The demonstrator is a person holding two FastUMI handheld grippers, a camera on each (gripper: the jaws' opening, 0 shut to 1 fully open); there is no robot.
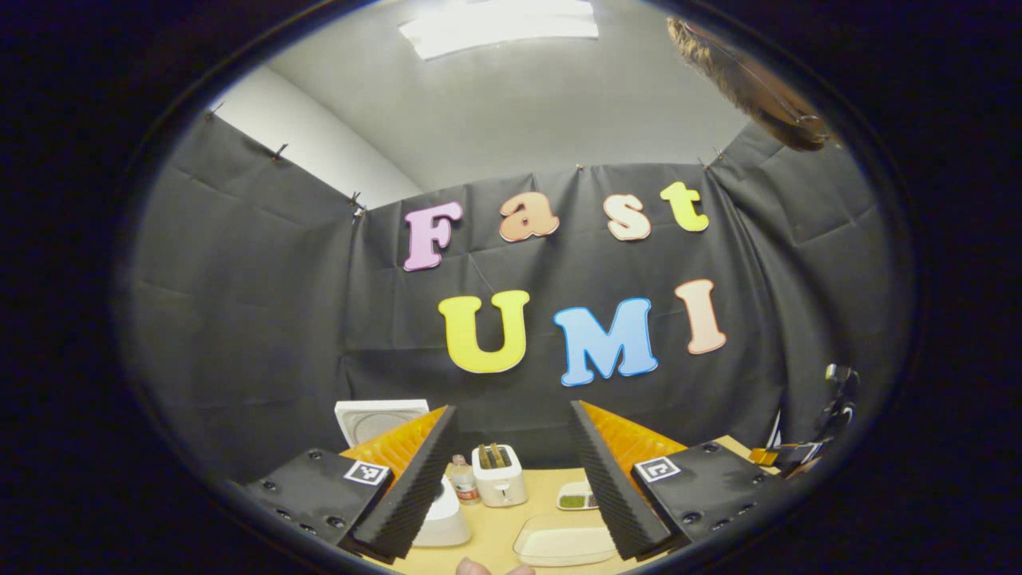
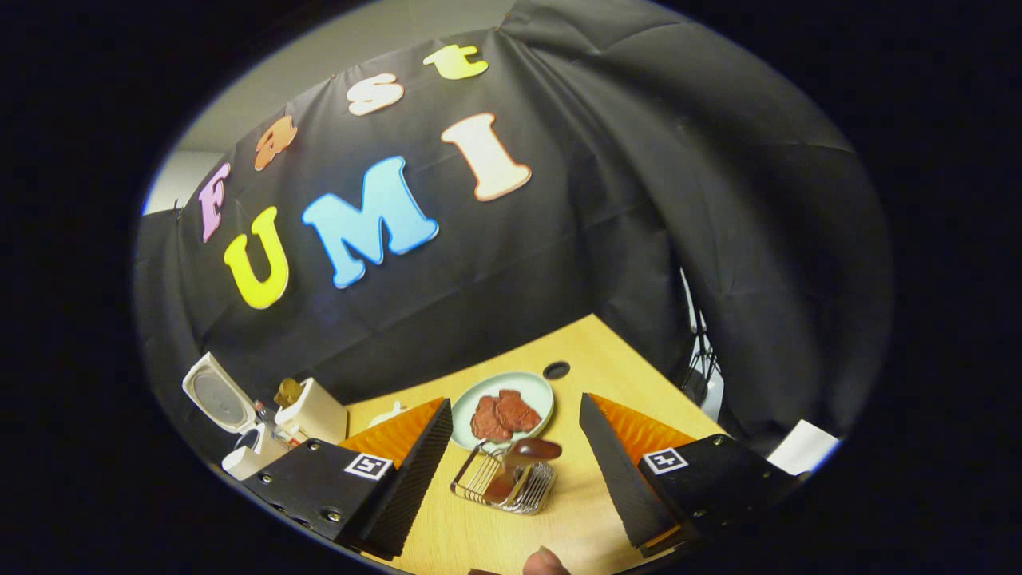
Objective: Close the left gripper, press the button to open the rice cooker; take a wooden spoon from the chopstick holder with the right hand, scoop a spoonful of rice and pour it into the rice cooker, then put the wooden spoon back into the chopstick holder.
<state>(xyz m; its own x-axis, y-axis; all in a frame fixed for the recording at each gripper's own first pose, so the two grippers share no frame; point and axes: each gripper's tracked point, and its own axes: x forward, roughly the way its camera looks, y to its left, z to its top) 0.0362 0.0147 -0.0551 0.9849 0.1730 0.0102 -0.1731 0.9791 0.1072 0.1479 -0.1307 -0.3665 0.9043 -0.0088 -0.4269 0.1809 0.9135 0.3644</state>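
The left gripper [image 1: 511, 471] is held above the table [image 1: 511, 519] with its 2 fingers spread wide and nothing between them. In the left gripper view the white rice cooker [image 1: 441, 515] stands at the left, its lid [image 1: 375, 419] already raised, so I judge that the button step is done. Beside it are a small bottle [image 1: 463, 481] and a white toaster [image 1: 499, 475], and nearer the camera a clear shallow tray [image 1: 563, 541] and a small dish [image 1: 576, 497] with something green. The right gripper [image 2: 511, 471] is also wide apart and empty. It hovers over a wire chopstick holder [image 2: 503, 483] where the dark wooden spoon [image 2: 523, 459] lies; behind is a pale plate [image 2: 539, 387] with pieces of red meat [image 2: 503, 415]. In the right gripper view the rice cooker [image 2: 239, 455] is far at the left. The spoon is not yet taken. The risk I see: the spoon lies low in the wire, so the fingers can catch the holder and drag it, or pinch only the bowl end so that the spoon turns. I cannot tell where the rice is.
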